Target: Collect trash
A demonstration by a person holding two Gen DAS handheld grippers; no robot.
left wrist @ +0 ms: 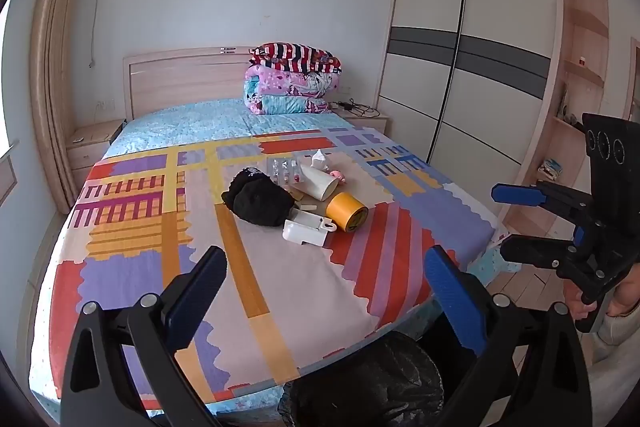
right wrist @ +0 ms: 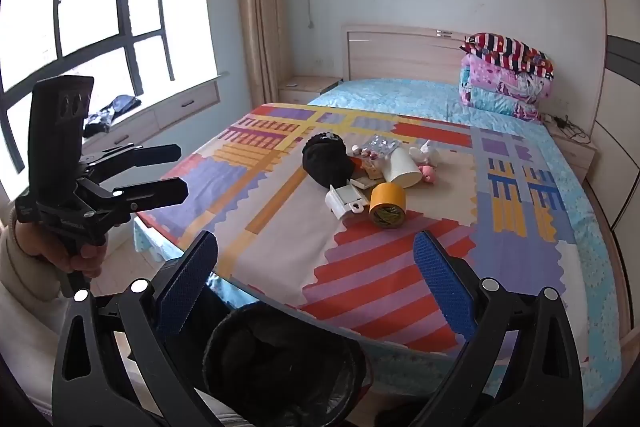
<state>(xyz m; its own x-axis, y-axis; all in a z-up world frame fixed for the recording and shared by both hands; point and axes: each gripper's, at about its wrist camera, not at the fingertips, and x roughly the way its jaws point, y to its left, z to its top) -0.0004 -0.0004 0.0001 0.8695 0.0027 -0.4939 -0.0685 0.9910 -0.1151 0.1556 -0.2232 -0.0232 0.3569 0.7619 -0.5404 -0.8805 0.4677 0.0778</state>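
Note:
A small heap lies mid-bed on the patterned sheet [left wrist: 280, 283]: a black cloth [left wrist: 258, 201], a tipped white paper cup [left wrist: 318, 181], a yellow tape roll [left wrist: 347, 211], a white plastic case [left wrist: 306, 227], a pill blister pack [left wrist: 286, 169] and a crumpled tissue [left wrist: 320, 159]. A bin lined with a black bag [right wrist: 280, 359] stands at the foot of the bed, below both grippers. My left gripper [left wrist: 324, 259] is open and empty, well short of the heap. My right gripper [right wrist: 316, 243] is likewise open and empty. Each shows in the other's view, left gripper [right wrist: 183, 171] and right gripper [left wrist: 498, 223].
Folded quilts [left wrist: 294, 81] are stacked by the headboard. A sliding-door wardrobe [left wrist: 472, 67] stands to the right of the bed, with nightstands [right wrist: 308, 87] on both sides. A bay window with drawers [right wrist: 120, 27] is on the left. Wooden floor [left wrist: 524, 283] shows beside the bed.

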